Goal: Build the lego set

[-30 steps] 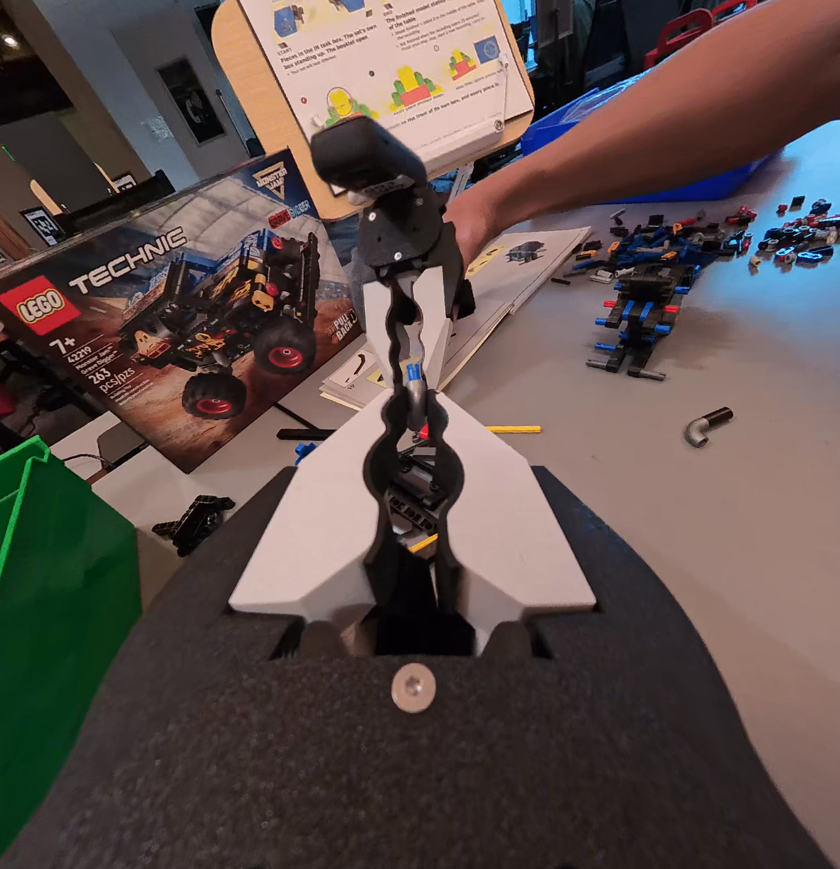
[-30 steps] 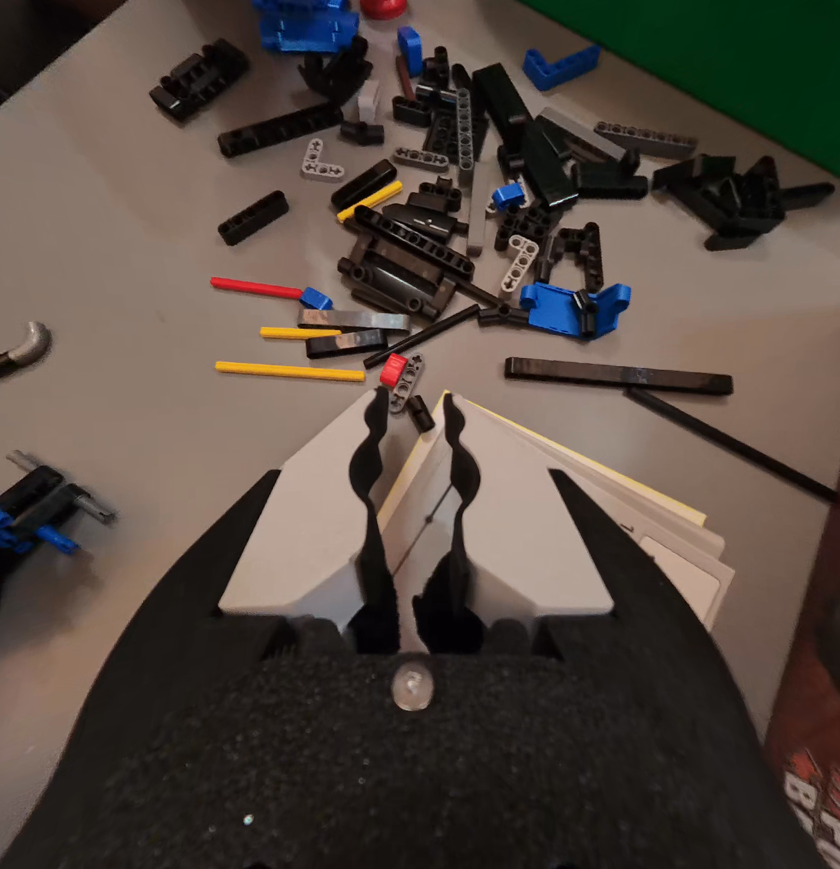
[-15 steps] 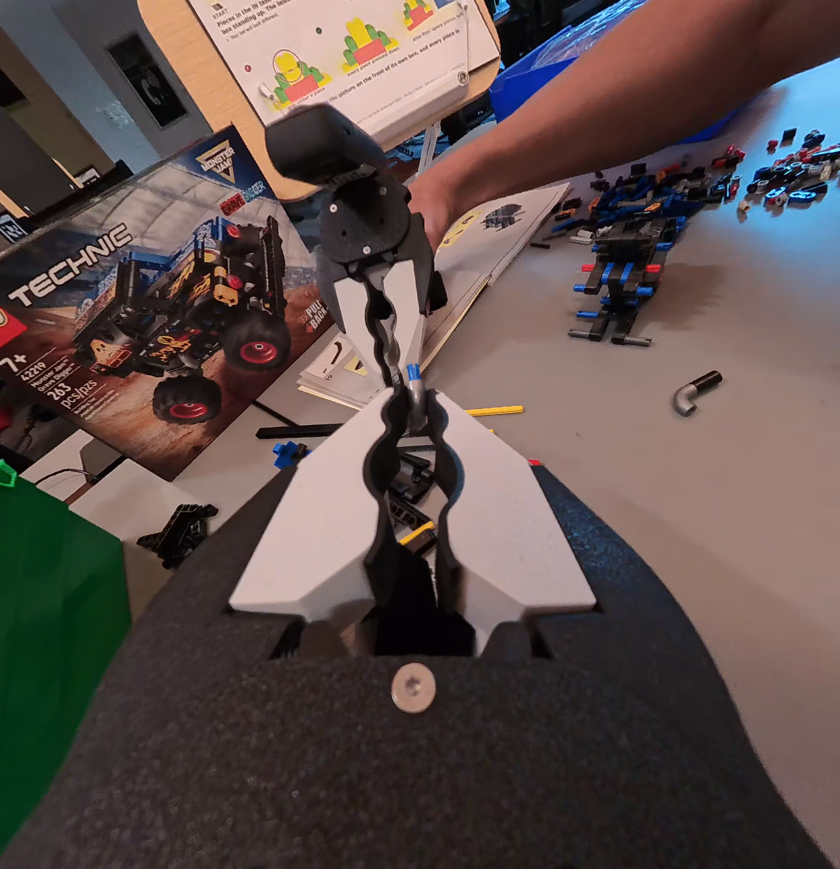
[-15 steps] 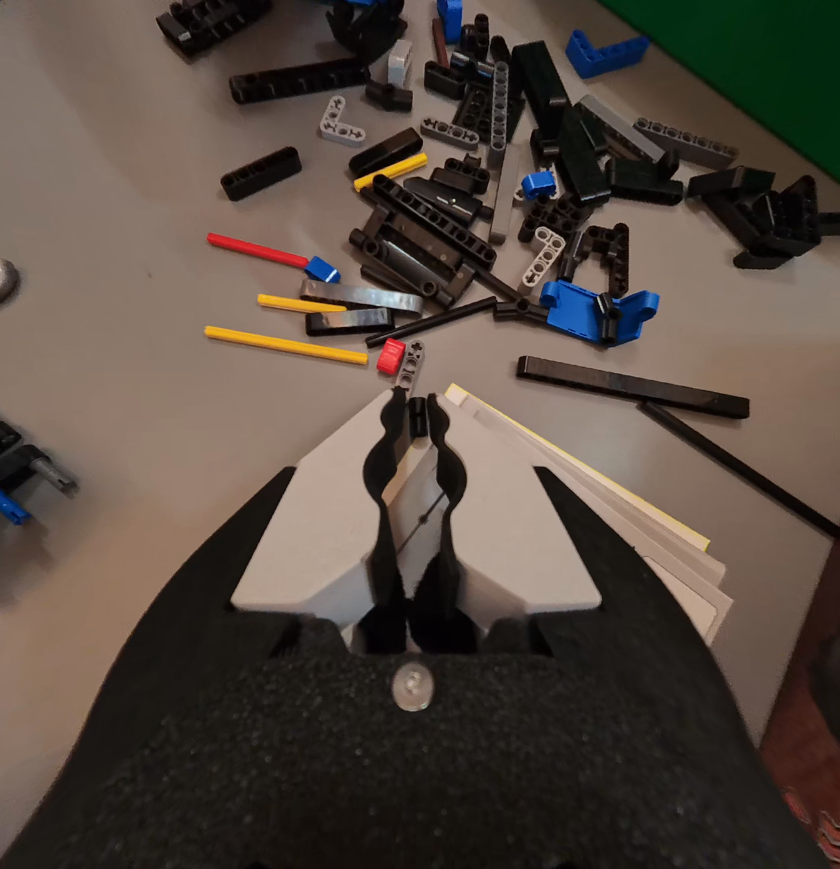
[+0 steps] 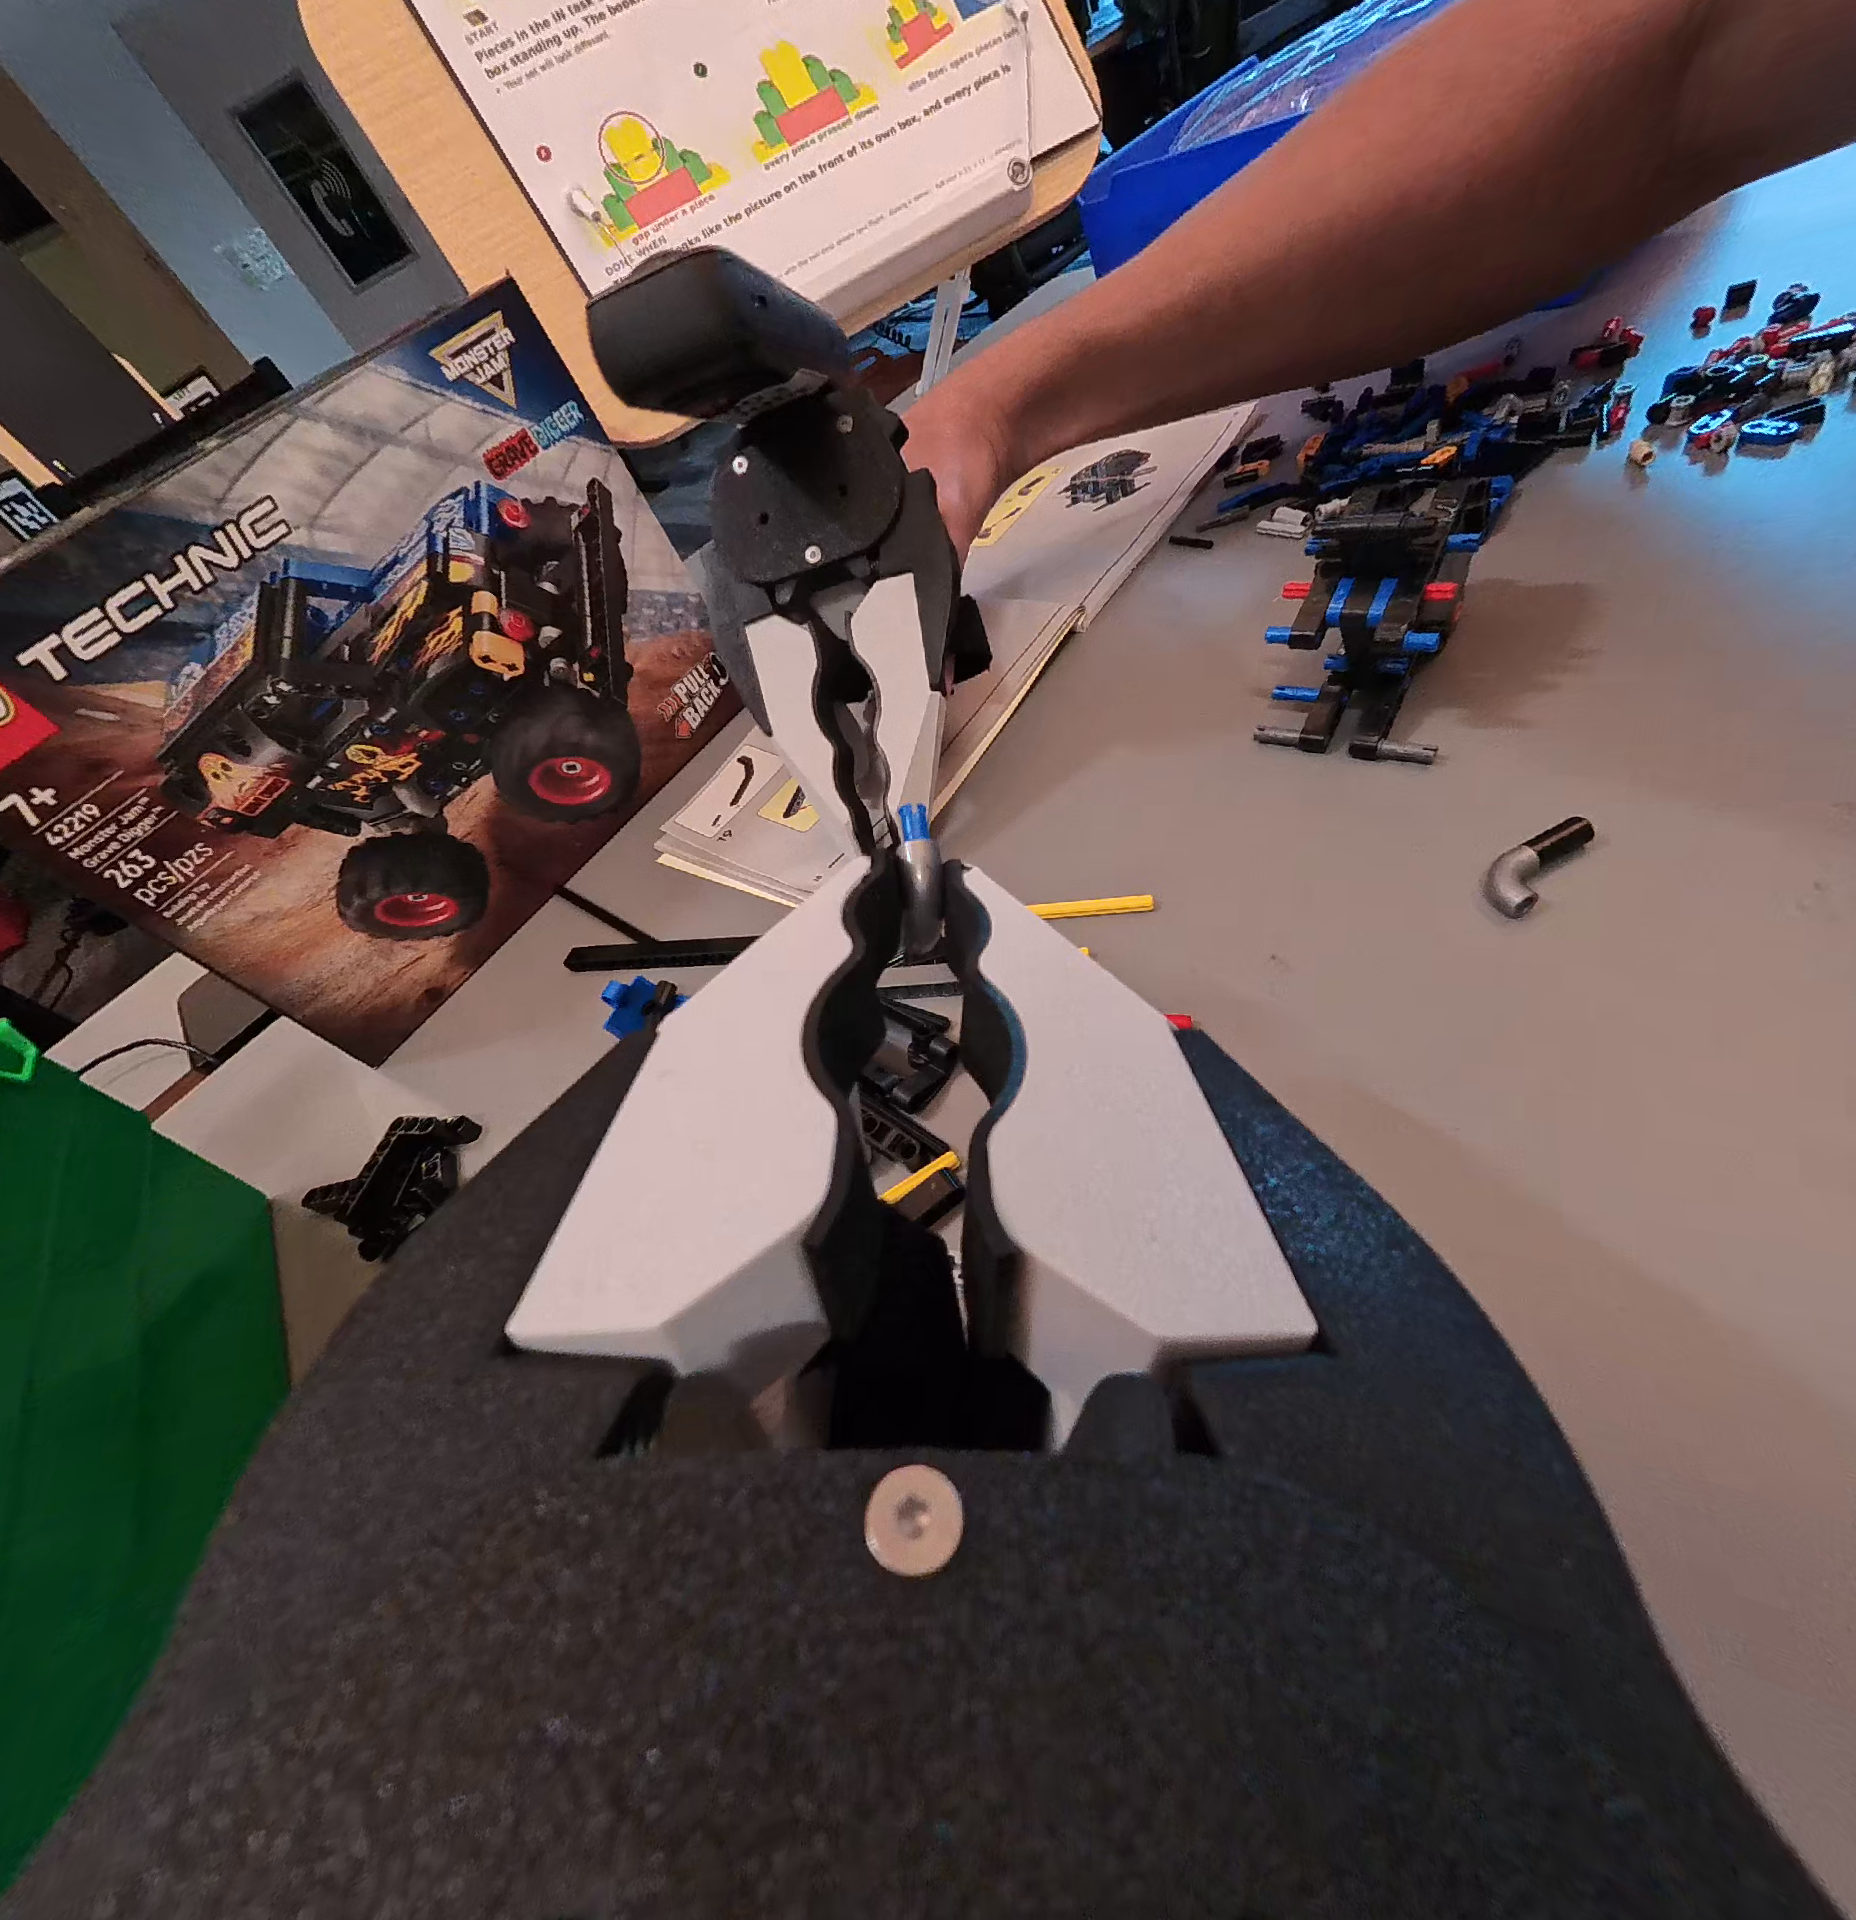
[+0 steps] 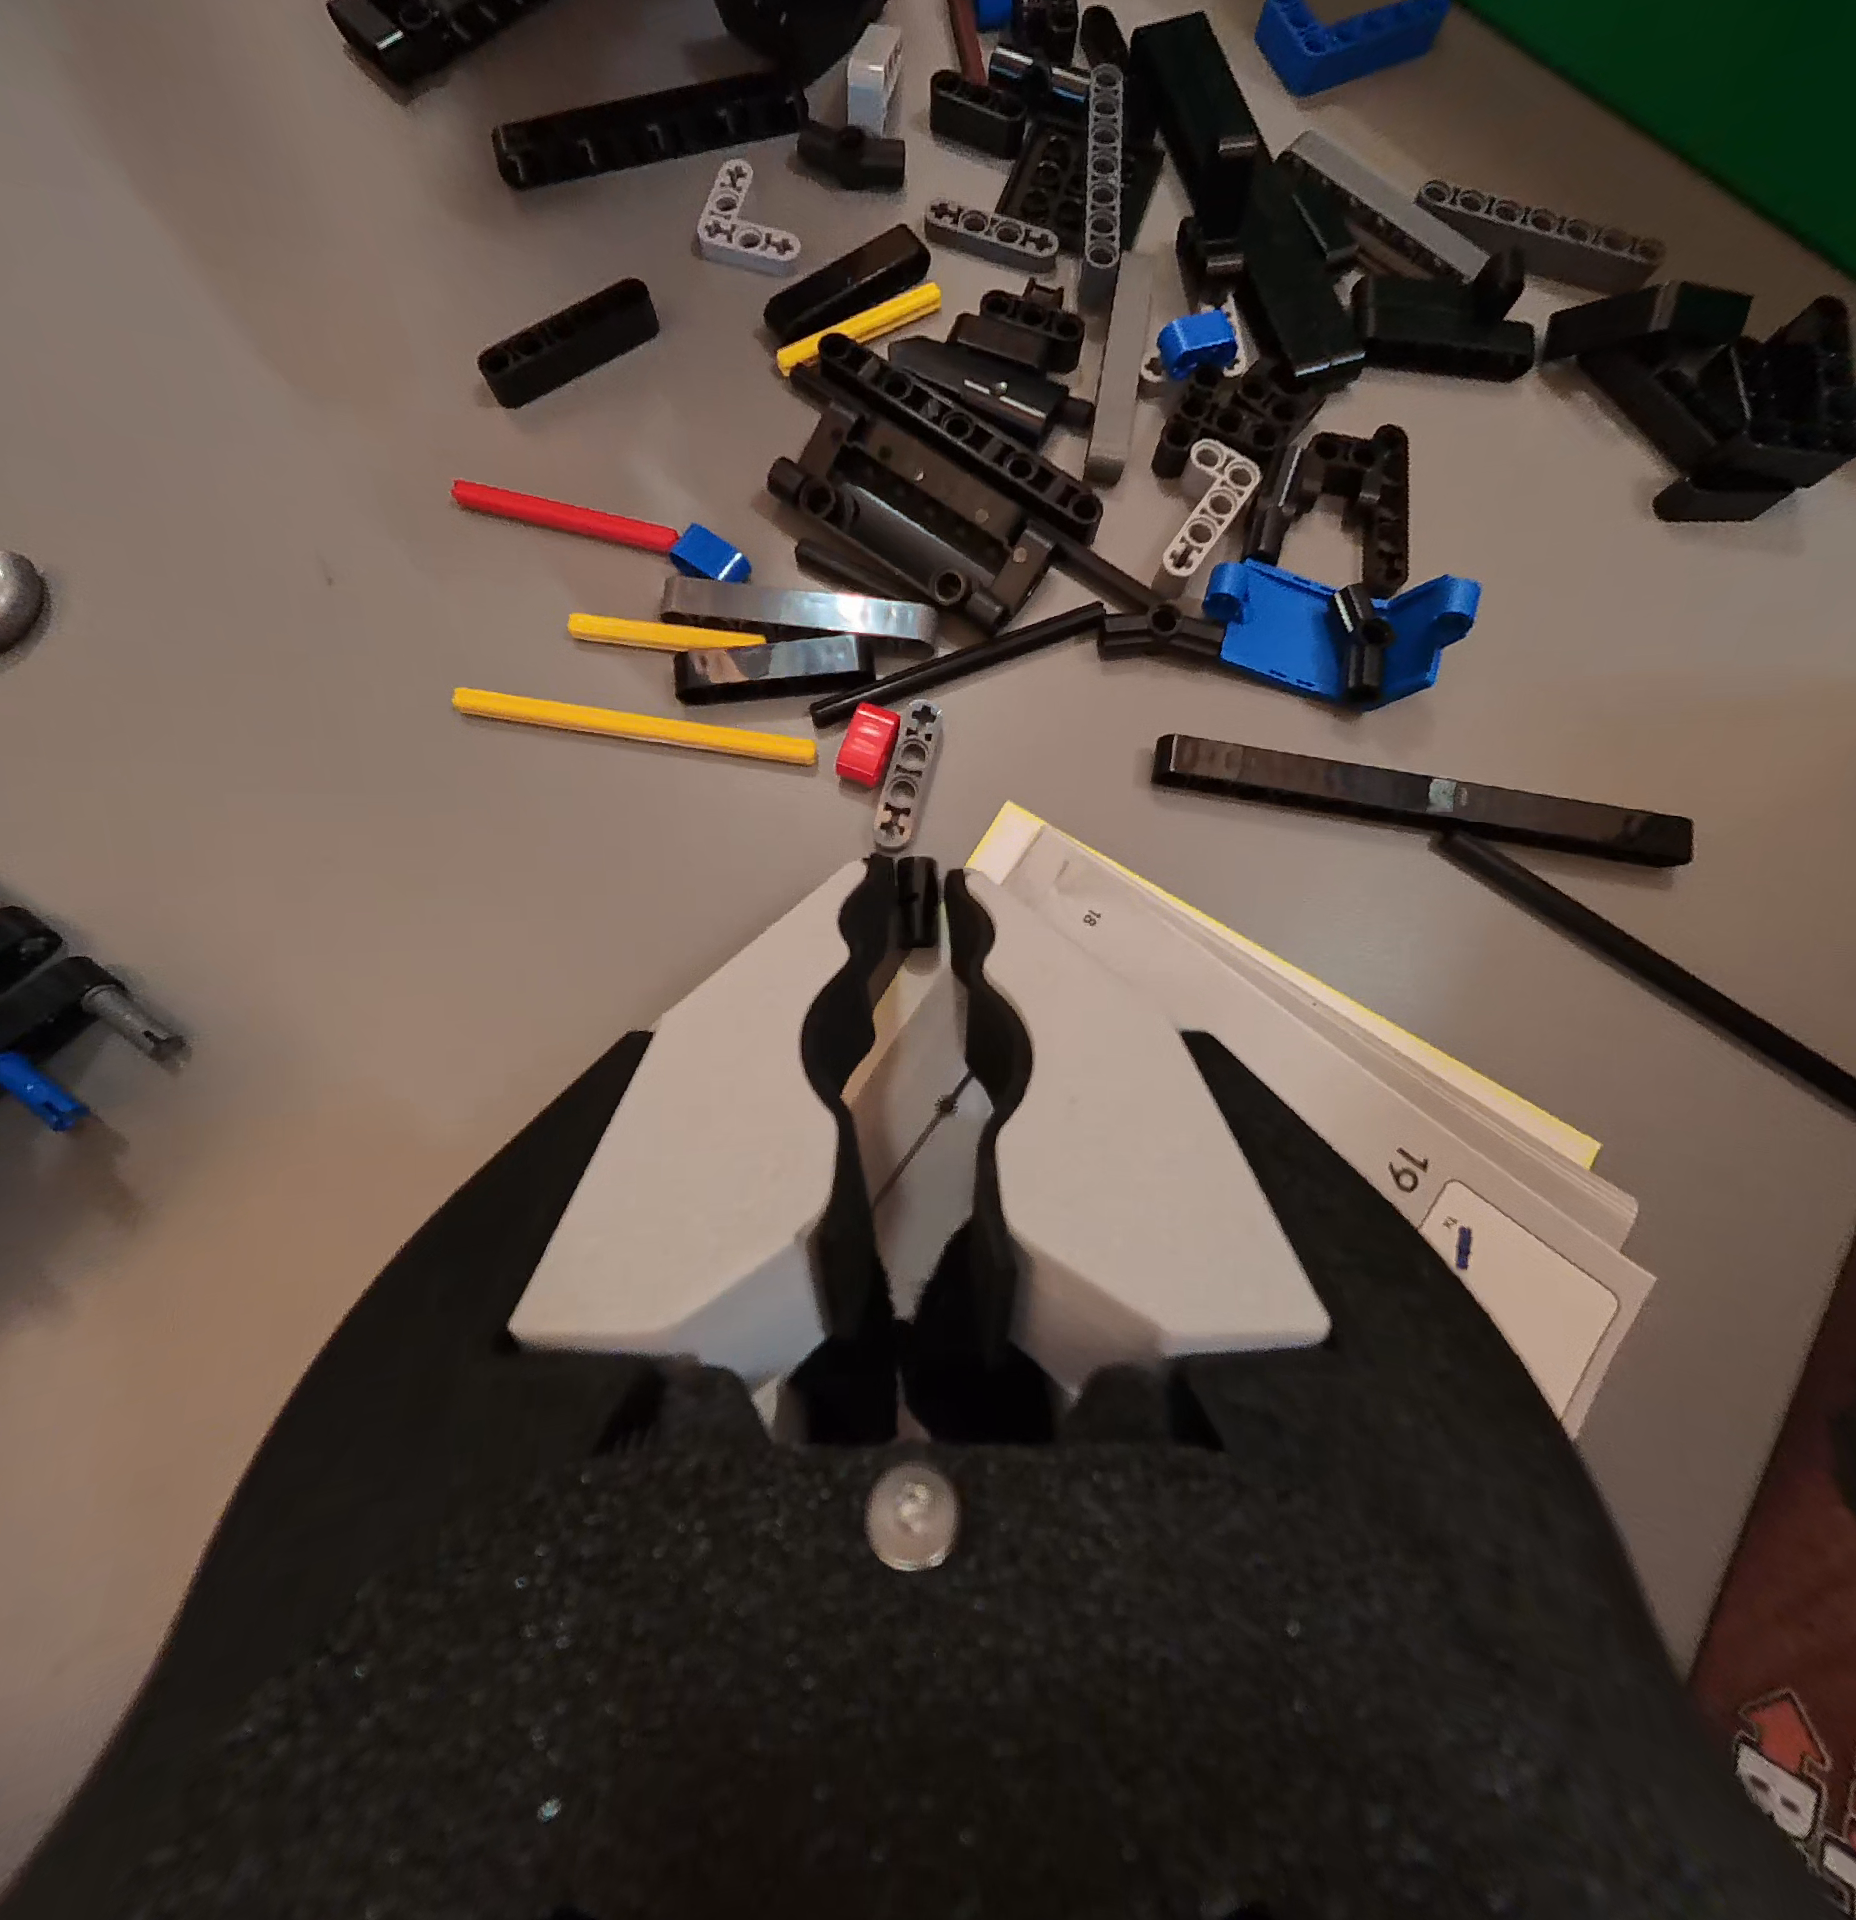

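Since the earlier frame, right gripper [image 6: 911,891] has narrowed from spread to clenched on a small black pin [image 6: 916,900], held at its tips above the grey table [image 6: 280,312].

Box [image 5: 311,665]: large, printed with a truck, propped at the table's far left.
Instruction booklet [image 6: 1267,1049]: open, lying under the right gripper.
Partly built chassis [image 5: 1371,613]: black with blue and red pins, far right on the table.
Loose lego pile [image 6: 1059,343]: black and grey beams, blue brackets; yellow axles and a red one lie just beside it.
Left gripper [image 5: 916,904]: clenched on a grey elbow piece [image 5: 919,883] topped with a blue pin [image 5: 911,821], held in the air, close to the right gripper's tips.
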`<state>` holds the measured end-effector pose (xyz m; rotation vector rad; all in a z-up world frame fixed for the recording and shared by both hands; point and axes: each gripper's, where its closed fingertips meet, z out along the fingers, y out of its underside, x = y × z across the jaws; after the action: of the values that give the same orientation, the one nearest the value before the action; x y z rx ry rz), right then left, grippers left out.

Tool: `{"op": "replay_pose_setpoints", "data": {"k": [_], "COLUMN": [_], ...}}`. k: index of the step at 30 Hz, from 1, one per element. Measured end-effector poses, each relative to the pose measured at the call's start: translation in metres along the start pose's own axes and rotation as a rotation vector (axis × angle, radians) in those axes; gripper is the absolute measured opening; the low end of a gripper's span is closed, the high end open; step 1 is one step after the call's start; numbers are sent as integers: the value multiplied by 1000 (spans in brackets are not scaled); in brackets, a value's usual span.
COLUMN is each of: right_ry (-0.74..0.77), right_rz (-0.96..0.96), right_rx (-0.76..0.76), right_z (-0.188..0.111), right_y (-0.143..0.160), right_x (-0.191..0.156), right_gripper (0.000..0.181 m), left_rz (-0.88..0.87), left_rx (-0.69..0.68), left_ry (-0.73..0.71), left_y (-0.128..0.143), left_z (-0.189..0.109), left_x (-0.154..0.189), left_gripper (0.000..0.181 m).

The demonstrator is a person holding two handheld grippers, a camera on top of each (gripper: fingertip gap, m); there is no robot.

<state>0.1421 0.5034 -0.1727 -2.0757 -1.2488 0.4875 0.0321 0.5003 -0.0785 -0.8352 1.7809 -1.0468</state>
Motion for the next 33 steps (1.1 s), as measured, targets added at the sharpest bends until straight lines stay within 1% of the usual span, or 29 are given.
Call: {"op": "replay_pose_setpoints", "data": {"k": [7,12,14,16,18,20,21,23,25,27,29,30,33], "right_ry": [23,73,74,66,150,238,309,463,579,669,719,730,727], "right_rz": [2,-22,-3,68,22,-40,-82,-195,-255,-290,-292,-284,-280], "right_rx": [-5,21,19,-23,-35,-55,-75,-151,-192,-264,-318,-344,-355], "right_z": [-1,0,0,-1,-11,-31,-44,-69,-88,-101,-106,-108,-110], "right_y": [3,3,3,2,-12,-38,-51,-70,-86,-88,-82,-77,-67], "right_x": [1,3,3,0,-4,-20,-28,-48,-74,-97,-114,-119,-130], "right_gripper": [9,7,6,6,6,6,6,7,6,6,6,6,6], "left_rz": [10,8,-7,-36,-59,-28,-5,27,61,100,134,158,261], "left_rx": [2,-8,-19,-30,-46,-71,-77,-81,-90,-82,-48,-40,-61], "left_ry": [0,8,12,33,57,77,89,168,264,326,388,401,385], "left_y": [0,2,4,5,3,-5,-12,-29,-41,-52,-62,-65,-66], "left_z": [-1,-1,1,4,11,20,26,39,55,70,79,83,91], "left_x": [1,3,2,3,0,-6,-8,-1,14,28,46,53,67], "left_gripper": [6,6,6,6,6,6,6,6,6,6,7,7,6]}}
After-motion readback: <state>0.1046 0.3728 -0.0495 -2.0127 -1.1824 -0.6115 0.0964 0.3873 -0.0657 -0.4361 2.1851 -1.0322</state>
